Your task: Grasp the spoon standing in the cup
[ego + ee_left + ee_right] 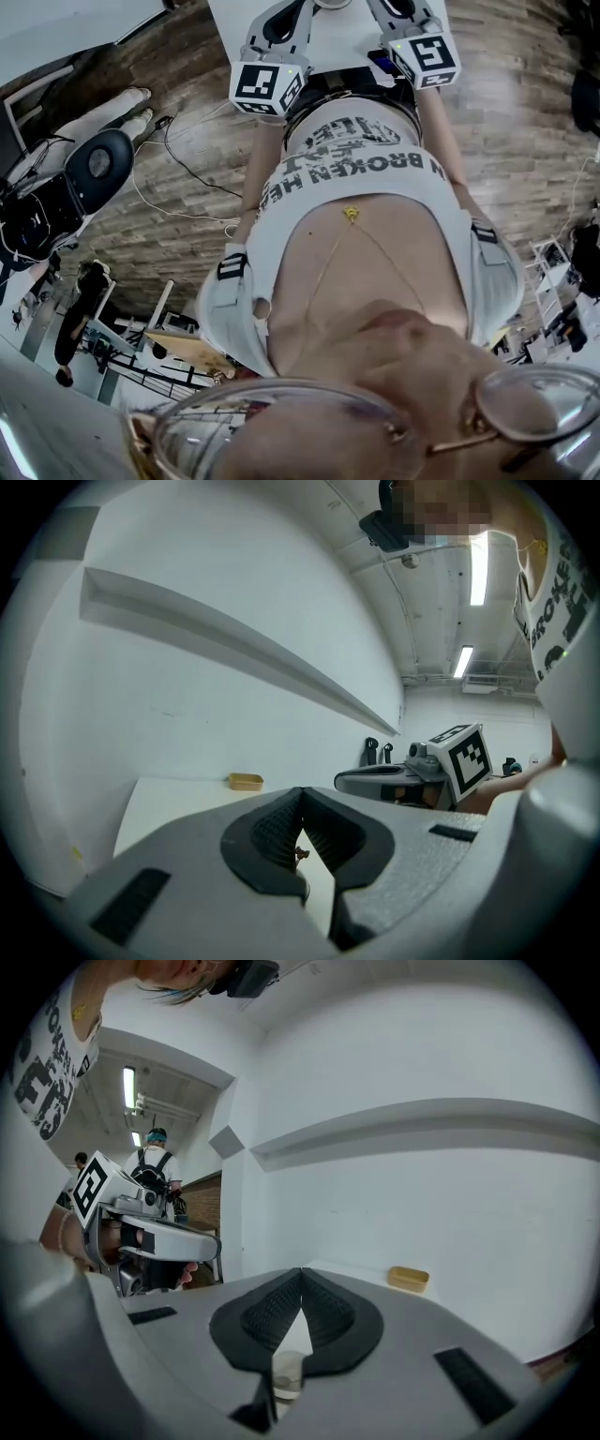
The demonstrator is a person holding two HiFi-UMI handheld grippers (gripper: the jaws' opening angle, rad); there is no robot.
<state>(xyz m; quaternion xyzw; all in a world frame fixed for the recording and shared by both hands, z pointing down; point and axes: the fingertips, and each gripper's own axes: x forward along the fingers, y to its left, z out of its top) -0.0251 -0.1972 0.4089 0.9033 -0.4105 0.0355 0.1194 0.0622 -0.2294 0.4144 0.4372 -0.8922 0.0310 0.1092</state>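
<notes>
Zero progress, I am judging | left tongs (302,797) and right tongs (301,1274) are pressing together, empty | cup (286,1379) is showing beyond my right jaws | spoon is not showing, grasp is remaining.

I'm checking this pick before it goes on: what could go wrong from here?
The right gripper is shut, and what looks like a clear cup shows through the gap below its tips; moving in shut could knock it over.
No spoon is visible in any view, so aim is uncertain.
The left gripper, also shut, is close alongside; they might collide.
</notes>
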